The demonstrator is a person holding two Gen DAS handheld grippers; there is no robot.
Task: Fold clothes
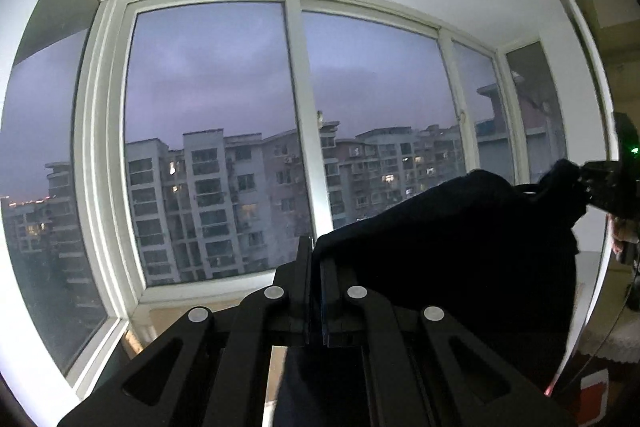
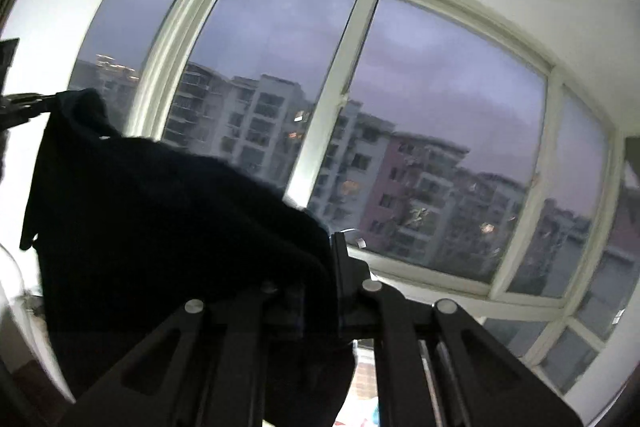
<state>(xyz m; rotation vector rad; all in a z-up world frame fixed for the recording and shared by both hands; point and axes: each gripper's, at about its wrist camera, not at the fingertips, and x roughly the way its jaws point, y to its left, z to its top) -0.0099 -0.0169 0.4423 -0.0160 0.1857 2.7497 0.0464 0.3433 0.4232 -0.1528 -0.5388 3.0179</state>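
Observation:
A dark, nearly black garment (image 1: 460, 247) hangs in the air, stretched between both grippers in front of a window. In the left wrist view my left gripper (image 1: 314, 247) is shut on one top corner, and the cloth runs right to my right gripper (image 1: 588, 183), which pinches the other corner. In the right wrist view the garment (image 2: 160, 207) drapes over the left finger of my right gripper (image 2: 334, 247), which is shut on it. The far corner reaches my left gripper (image 2: 36, 103) at the left edge. The garment's lower part hangs out of sight.
A large white-framed window (image 1: 298, 131) fills the view ahead, with apartment blocks at dusk beyond it and a pale sill (image 1: 188, 291) below. A hand (image 1: 624, 235) holds the right gripper at the right edge. White walls and ceiling surround the window bay.

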